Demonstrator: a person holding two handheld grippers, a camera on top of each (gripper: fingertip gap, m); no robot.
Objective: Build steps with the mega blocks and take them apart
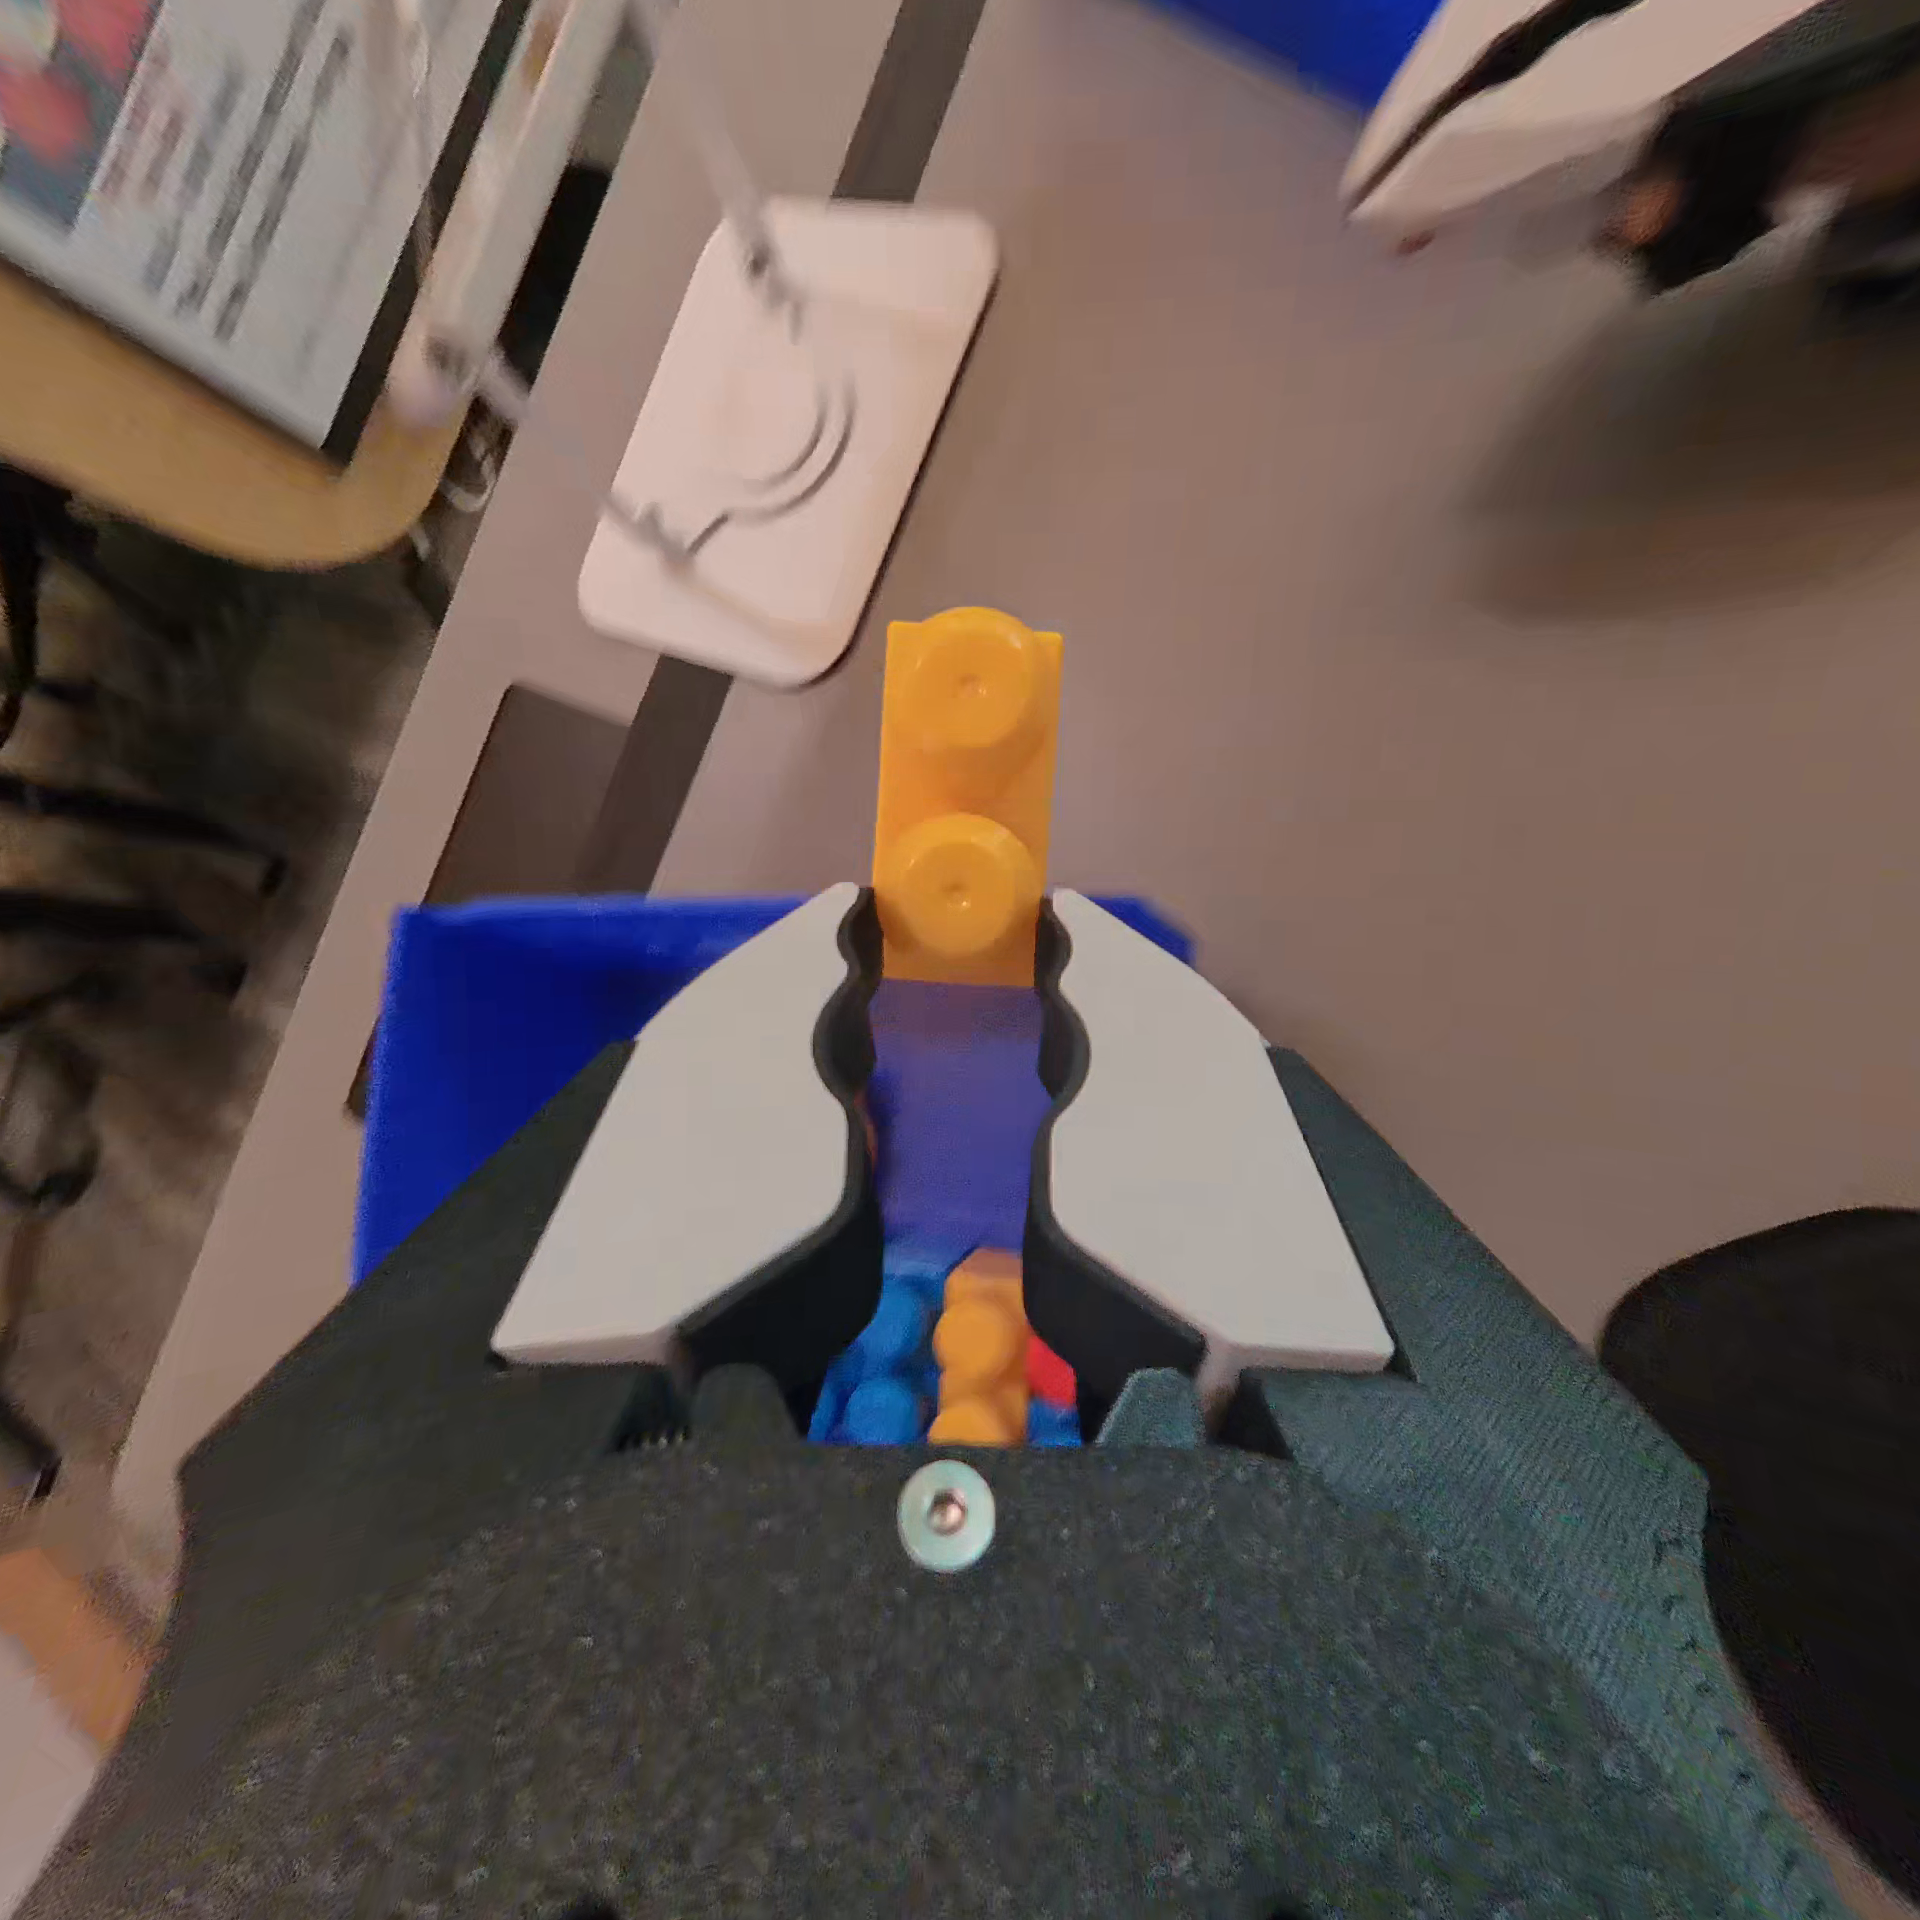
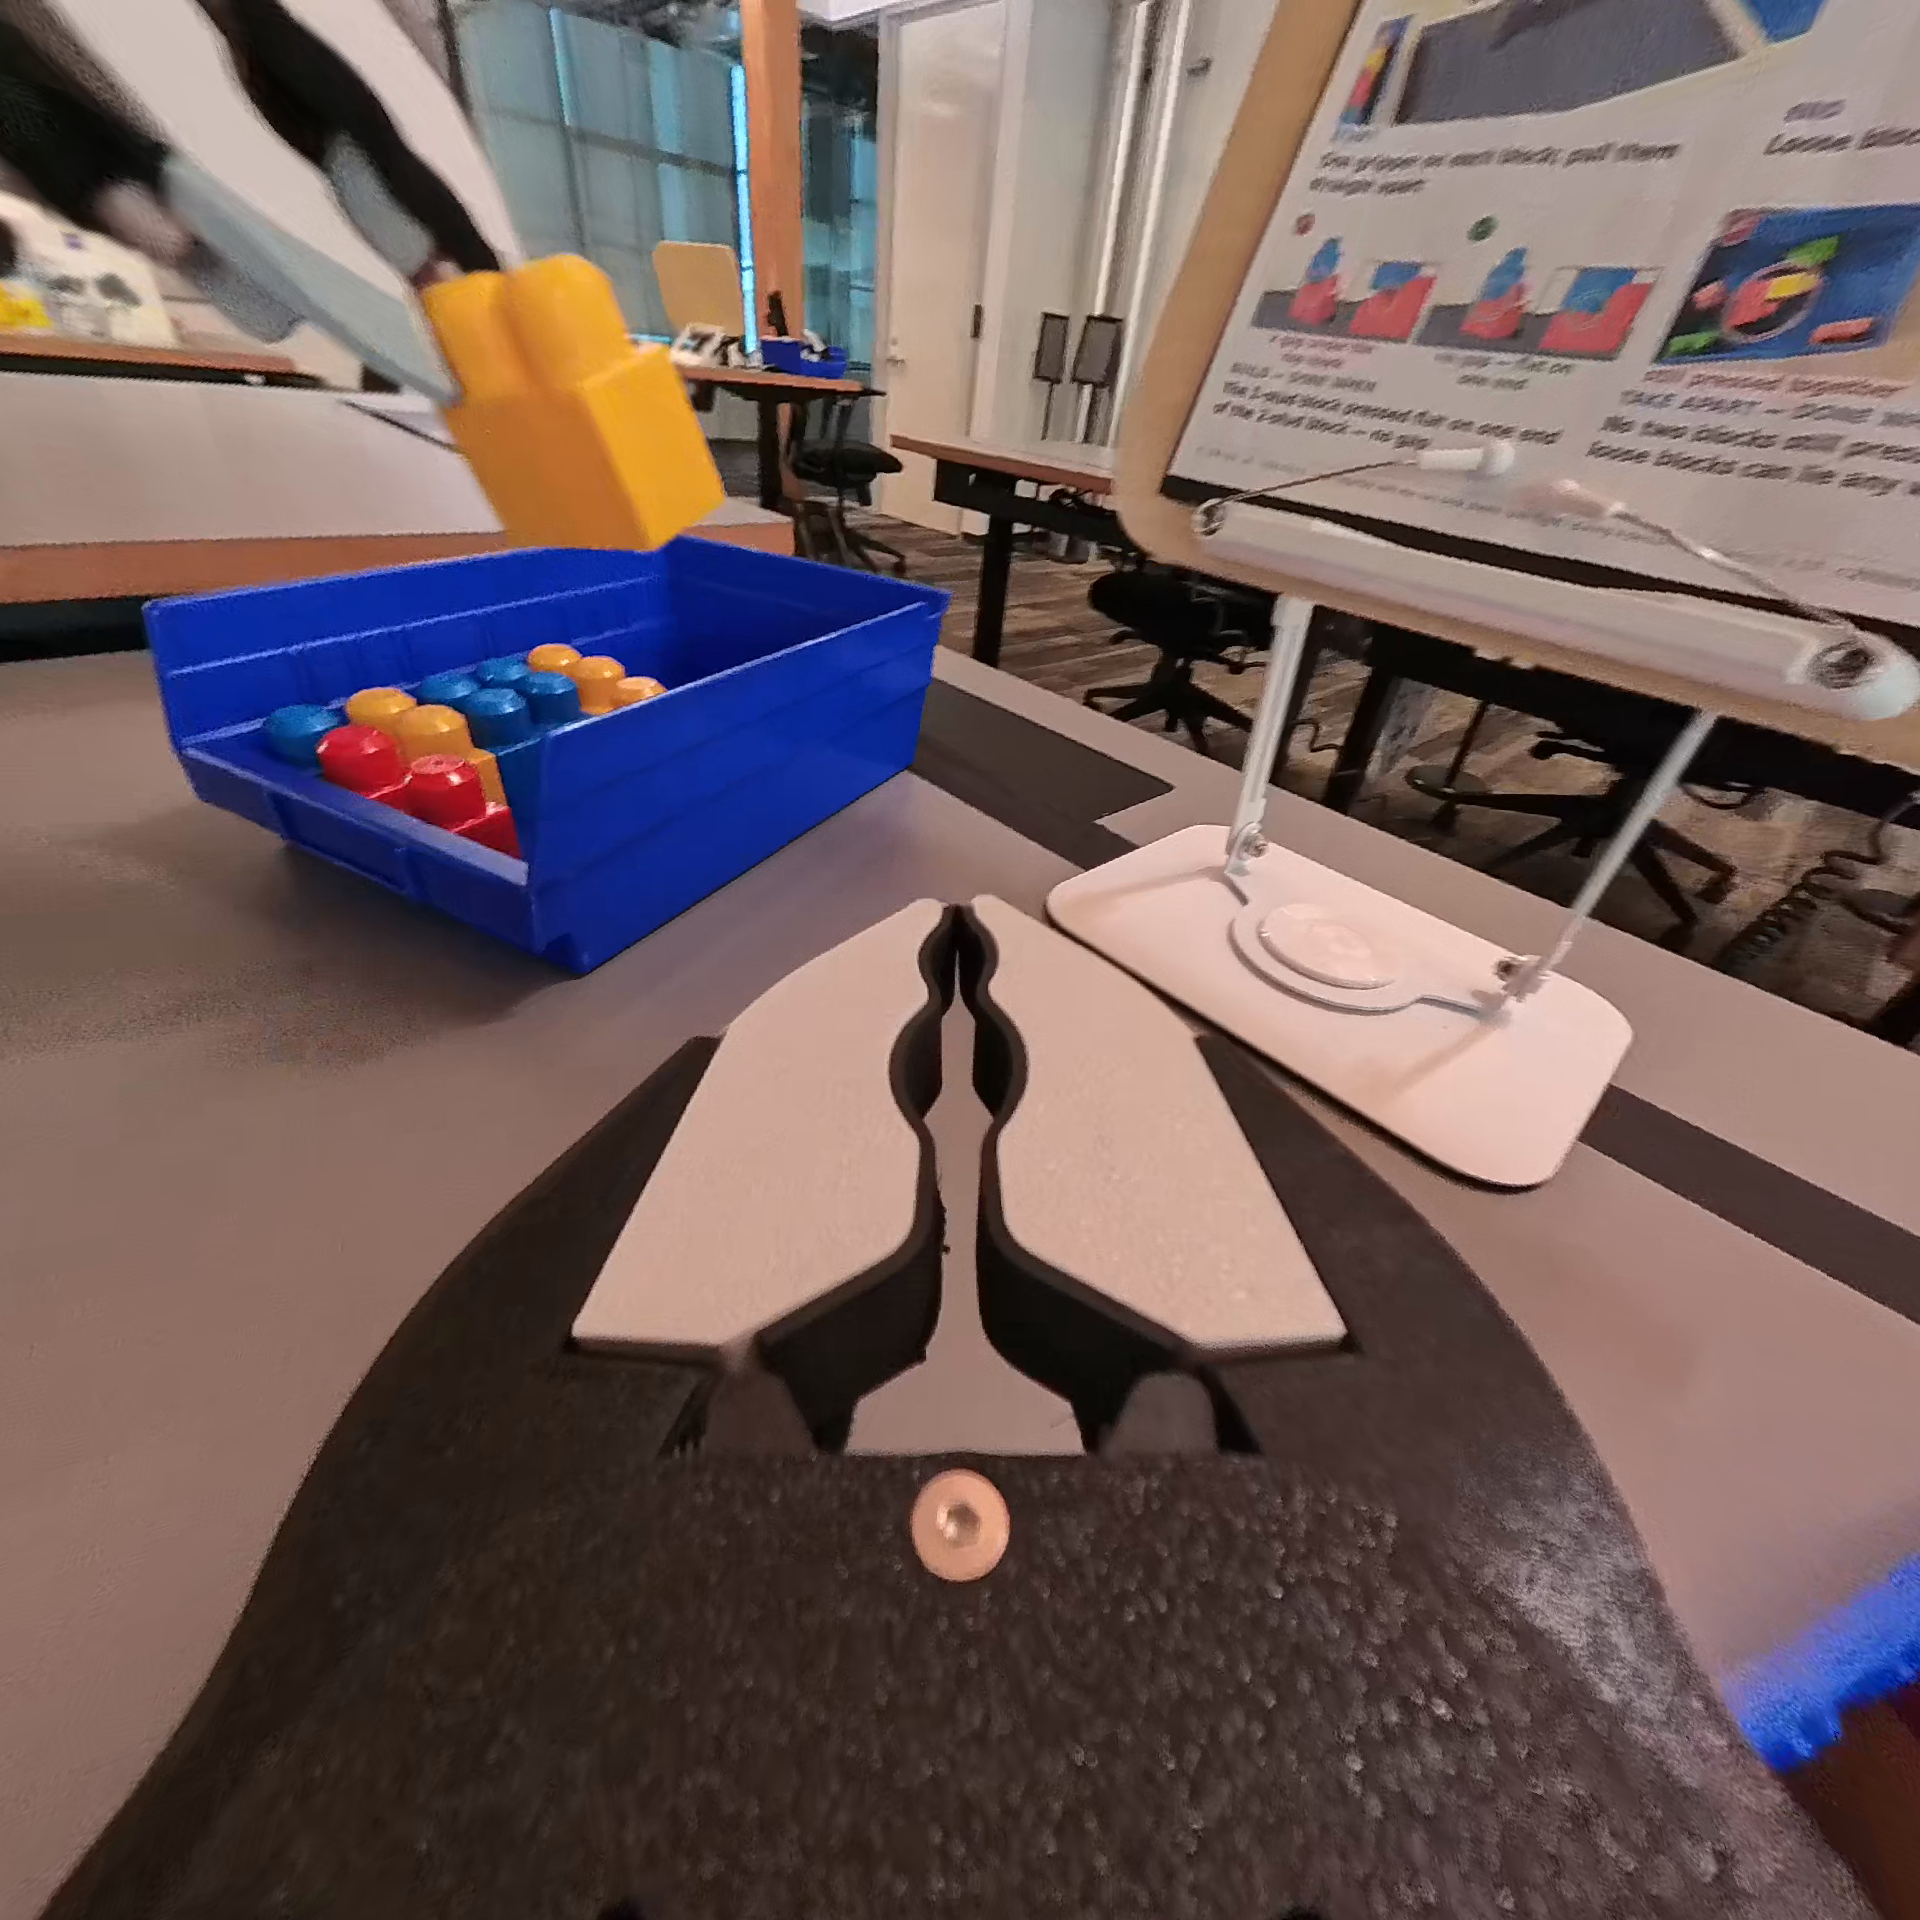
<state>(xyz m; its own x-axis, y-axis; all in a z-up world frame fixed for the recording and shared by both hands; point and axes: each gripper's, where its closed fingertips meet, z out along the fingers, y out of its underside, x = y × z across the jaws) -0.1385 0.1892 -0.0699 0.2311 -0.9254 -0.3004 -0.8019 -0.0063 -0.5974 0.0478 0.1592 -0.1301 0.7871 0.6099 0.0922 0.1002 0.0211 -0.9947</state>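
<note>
Overhead at the left, the left gripper is holding a yellow block in the air above the blue bin, its jaws clamped on the block's near end. The block is looking light, stiff and smooth-sided, so gripping its flat sides below the studs seems safest. More blocks in blue, yellow and red are sitting inside the bin on the grey worktop. Further right, the right gripper is resting low, jaws together and empty. The white stand is carrying an instruction sheet only the right wrist view is showing clearly; the left wrist view is looking straight down.
</note>
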